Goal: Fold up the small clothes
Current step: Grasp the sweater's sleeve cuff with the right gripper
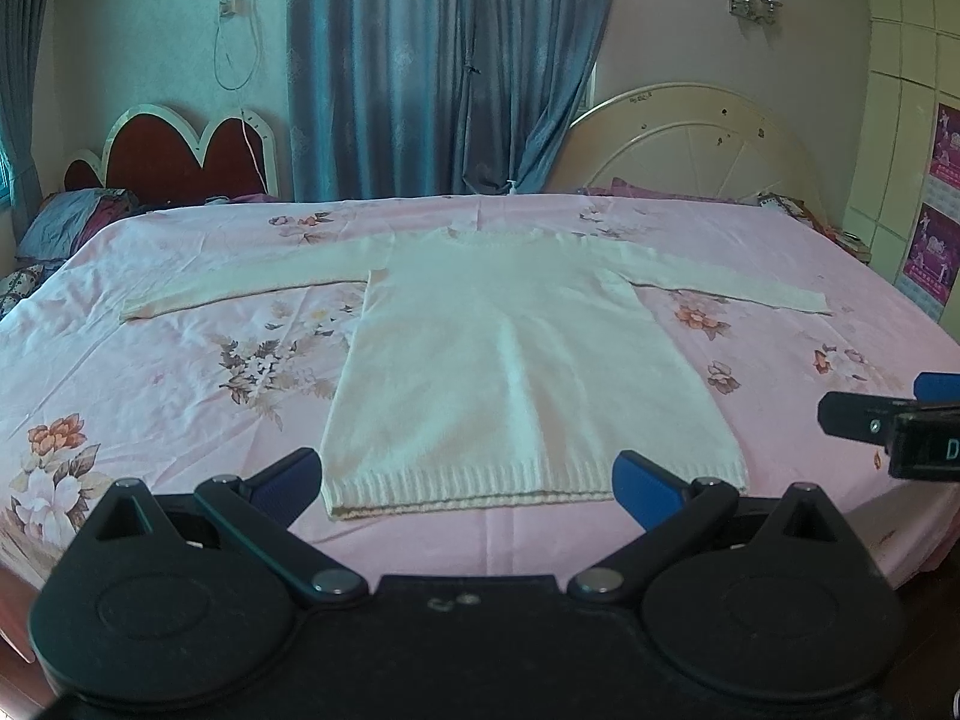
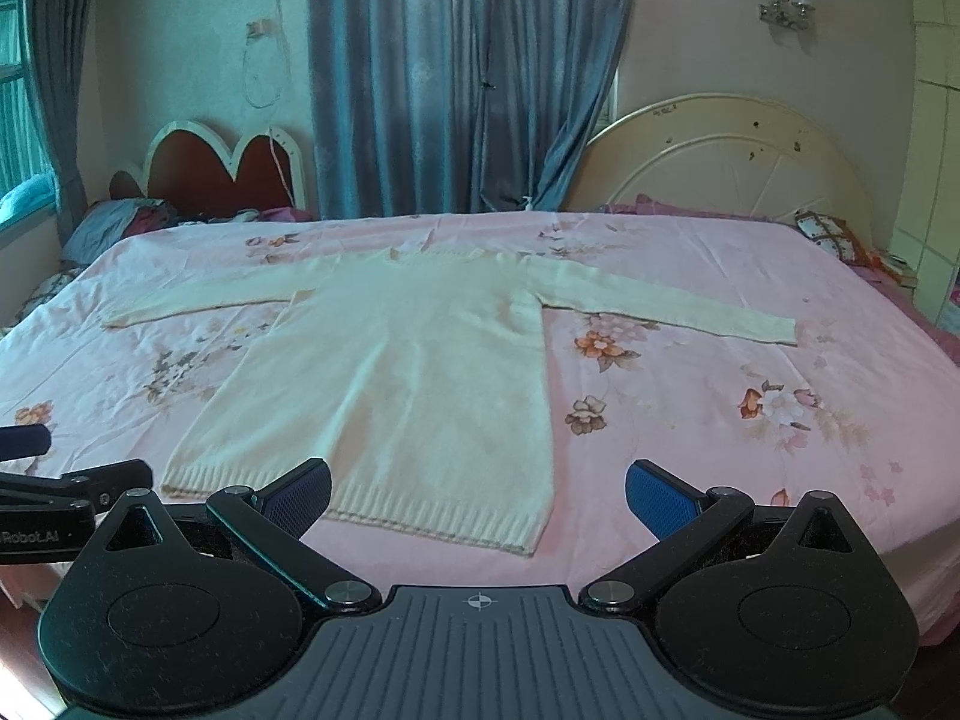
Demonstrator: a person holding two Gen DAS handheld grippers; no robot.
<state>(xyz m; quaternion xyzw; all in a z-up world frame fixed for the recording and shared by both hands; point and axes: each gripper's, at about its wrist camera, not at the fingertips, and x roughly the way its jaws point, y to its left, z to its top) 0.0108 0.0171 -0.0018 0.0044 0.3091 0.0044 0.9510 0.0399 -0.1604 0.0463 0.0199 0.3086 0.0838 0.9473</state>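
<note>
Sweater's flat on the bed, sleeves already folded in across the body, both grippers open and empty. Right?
Not quite: the sleeves are spread straight out to the sides, not folded in, as the left wrist view shows. The sweater does lie flat on the bed, and both grippers are open, empty.

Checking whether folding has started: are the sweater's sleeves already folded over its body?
No. Both sleeves of the sweater lie spread straight out to the sides on the bedsheet.
</note>
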